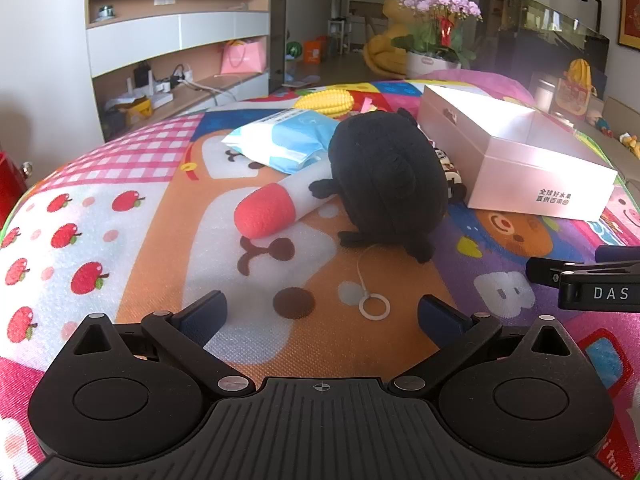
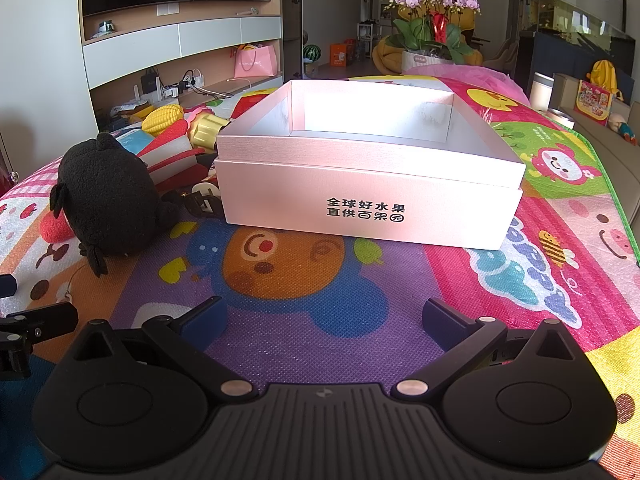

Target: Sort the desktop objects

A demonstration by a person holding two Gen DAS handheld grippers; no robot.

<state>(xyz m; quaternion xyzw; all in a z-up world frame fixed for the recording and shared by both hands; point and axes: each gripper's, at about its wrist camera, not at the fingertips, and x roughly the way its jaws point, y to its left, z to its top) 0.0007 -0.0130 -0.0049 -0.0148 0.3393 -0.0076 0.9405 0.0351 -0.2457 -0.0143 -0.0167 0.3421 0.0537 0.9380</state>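
Black plush toy [image 1: 386, 178] sits untouched at 12 o'clock of the empty, wide-open left gripper [image 1: 322, 312], pink box [image 2: 370, 184] at its 2, so sorting looks unstarted; right gripper [image 2: 324, 314] gapes empty too.

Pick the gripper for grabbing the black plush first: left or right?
Left. The left gripper is open and faces the black plush head-on. The right gripper faces the pink box.

The left gripper [image 1: 322, 314] hovers with its jaws spread wide and nothing between them, low over a colourful cartoon-print play mat [image 1: 120, 216]. Ahead sits a black plush toy [image 1: 386, 176], a white ring on a cord [image 1: 374, 307] trailing from it. A red-tipped white foam cylinder [image 1: 276, 205] lies touching its left side, and a pale pink cardboard box [image 1: 516, 148] stands to its right.
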